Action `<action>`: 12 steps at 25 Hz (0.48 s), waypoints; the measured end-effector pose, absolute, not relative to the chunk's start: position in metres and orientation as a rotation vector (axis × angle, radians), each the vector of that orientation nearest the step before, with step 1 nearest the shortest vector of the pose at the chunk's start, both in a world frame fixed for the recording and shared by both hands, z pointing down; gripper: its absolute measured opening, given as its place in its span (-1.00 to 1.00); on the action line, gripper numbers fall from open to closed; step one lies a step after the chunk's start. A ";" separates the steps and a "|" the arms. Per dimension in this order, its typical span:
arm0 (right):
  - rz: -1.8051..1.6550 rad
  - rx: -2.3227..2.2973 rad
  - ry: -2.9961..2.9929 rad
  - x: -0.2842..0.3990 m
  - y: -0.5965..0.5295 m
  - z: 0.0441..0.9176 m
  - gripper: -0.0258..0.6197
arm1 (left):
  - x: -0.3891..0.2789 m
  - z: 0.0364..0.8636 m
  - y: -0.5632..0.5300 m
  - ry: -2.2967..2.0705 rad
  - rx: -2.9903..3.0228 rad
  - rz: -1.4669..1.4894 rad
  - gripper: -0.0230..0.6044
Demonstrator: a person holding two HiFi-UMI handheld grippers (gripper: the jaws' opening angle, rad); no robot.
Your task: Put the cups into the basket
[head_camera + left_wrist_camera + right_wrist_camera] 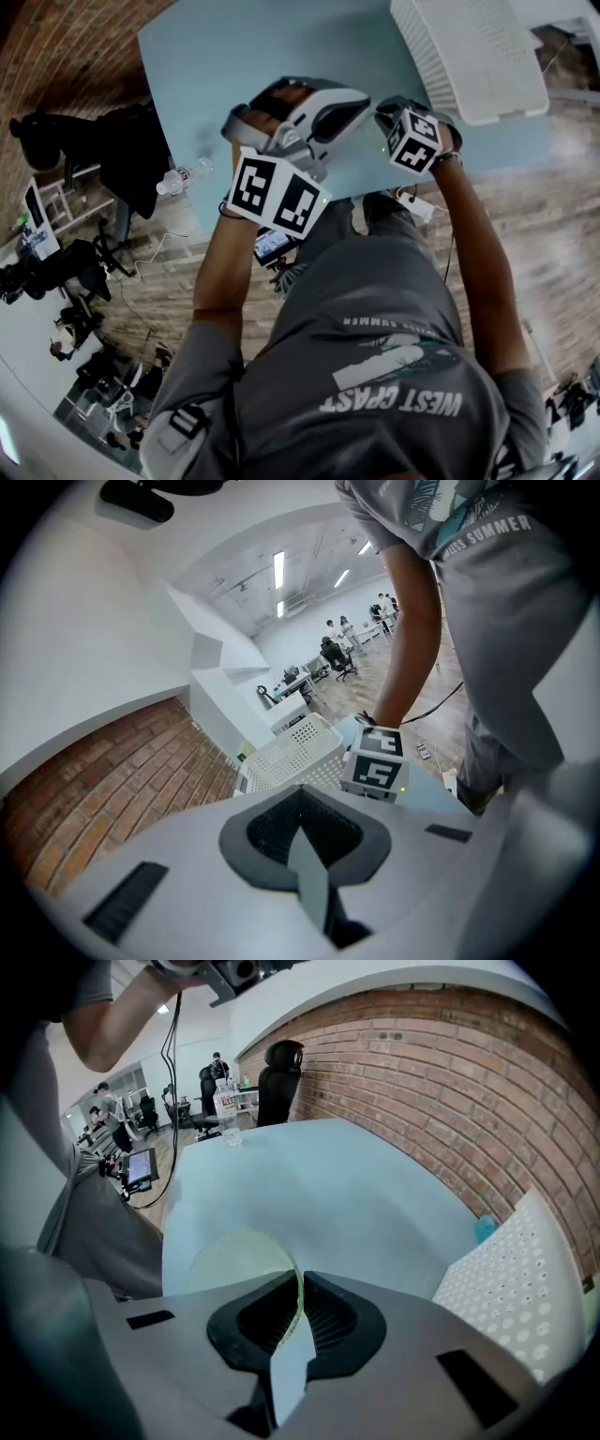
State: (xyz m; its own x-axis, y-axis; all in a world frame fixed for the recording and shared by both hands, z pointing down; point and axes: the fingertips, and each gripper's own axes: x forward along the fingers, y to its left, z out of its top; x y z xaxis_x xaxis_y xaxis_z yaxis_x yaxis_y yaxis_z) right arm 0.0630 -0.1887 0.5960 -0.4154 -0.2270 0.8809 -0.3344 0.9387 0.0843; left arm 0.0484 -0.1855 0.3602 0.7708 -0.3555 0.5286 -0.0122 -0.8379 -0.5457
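Right gripper [298, 1290] fingers pinch a cup [230, 1252] by the rim, left gripper [302, 834] fingers are shut empty, and the basket [525, 1279] drop looks not yet done.

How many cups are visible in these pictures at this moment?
1. A pale, see-through cup is pinched by its wall in the right tool, seen in the right gripper view. The head view shows none; others may be hidden.
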 end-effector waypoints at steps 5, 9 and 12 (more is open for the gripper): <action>0.024 0.476 -2.053 0.074 -0.198 0.549 -0.83 | 0.054 0.357 -0.189 0.274 -2.430 -0.865 -0.92; -0.049 0.554 -2.080 0.085 -0.204 0.506 -0.82 | 0.056 0.355 -0.191 0.274 -2.425 -0.860 -0.92; -0.096 0.611 -2.101 0.094 -0.209 0.475 -0.82 | 0.059 0.352 -0.193 0.274 -2.423 -0.854 -0.92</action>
